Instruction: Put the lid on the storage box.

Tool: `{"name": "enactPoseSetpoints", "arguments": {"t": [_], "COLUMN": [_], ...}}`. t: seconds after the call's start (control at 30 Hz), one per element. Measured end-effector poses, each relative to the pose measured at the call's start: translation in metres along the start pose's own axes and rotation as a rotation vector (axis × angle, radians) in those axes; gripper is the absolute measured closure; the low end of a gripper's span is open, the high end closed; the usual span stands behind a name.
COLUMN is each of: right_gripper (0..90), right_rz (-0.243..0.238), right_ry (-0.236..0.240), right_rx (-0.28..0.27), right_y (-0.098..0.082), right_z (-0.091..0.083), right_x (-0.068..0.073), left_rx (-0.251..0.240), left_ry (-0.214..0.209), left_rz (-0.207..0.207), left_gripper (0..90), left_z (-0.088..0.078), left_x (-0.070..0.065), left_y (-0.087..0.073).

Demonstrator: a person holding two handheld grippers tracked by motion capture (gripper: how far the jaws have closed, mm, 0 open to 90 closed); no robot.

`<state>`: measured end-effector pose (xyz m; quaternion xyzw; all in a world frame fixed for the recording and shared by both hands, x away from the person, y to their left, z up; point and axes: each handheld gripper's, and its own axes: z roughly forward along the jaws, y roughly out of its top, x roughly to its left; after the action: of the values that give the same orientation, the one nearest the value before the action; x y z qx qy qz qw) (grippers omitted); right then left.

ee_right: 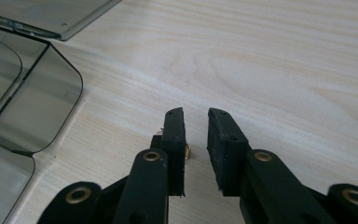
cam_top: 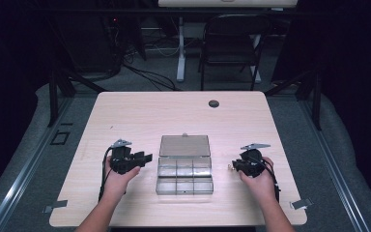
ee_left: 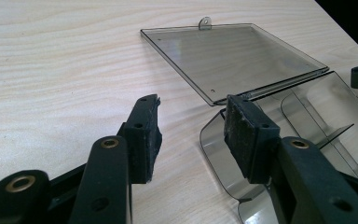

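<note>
A clear smoky plastic compartment box [cam_top: 184,178] lies at the table's middle, its lid [cam_top: 184,145] folded flat open toward the far side. My left gripper [cam_top: 147,158] rests just left of the box, jaws wide open and empty; in the left gripper view [ee_left: 193,135] they point at the box's near corner [ee_left: 214,140] and the lid [ee_left: 233,58]. My right gripper [cam_top: 234,166] sits to the right of the box, jaws a narrow gap apart [ee_right: 196,140]. A small brass and silver part [ee_right: 187,150] lies on the table, mostly hidden behind one jaw. The box's rounded corner [ee_right: 32,107] shows at left.
The light wood table [cam_top: 140,111] has a black grommet [cam_top: 214,103] near its far edge. A folding chair [cam_top: 232,43] and a white desk leg [cam_top: 180,48] stand beyond the table. Grey tape tabs [cam_top: 55,207] mark the near corners.
</note>
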<state>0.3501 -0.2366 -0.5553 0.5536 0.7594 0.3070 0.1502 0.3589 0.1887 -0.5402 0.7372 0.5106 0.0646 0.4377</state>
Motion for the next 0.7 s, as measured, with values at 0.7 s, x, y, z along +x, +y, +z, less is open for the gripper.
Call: {"name": "enactPoseSetpoints", "arguments": {"t": [0.7], "right_gripper": [84.9], "right_rz": [0.003], "right_ry": [0.022], "right_rx": [0.056], "right_y": [-0.003], "right_z": [0.011], "right_x": [0.003], "left_rx": [0.005], "left_ry": [-0.002], "left_rz": [-0.007], "left_gripper": [55.6], "left_z": [0.001], "left_x": [0.001], "left_y": [0.0]}}
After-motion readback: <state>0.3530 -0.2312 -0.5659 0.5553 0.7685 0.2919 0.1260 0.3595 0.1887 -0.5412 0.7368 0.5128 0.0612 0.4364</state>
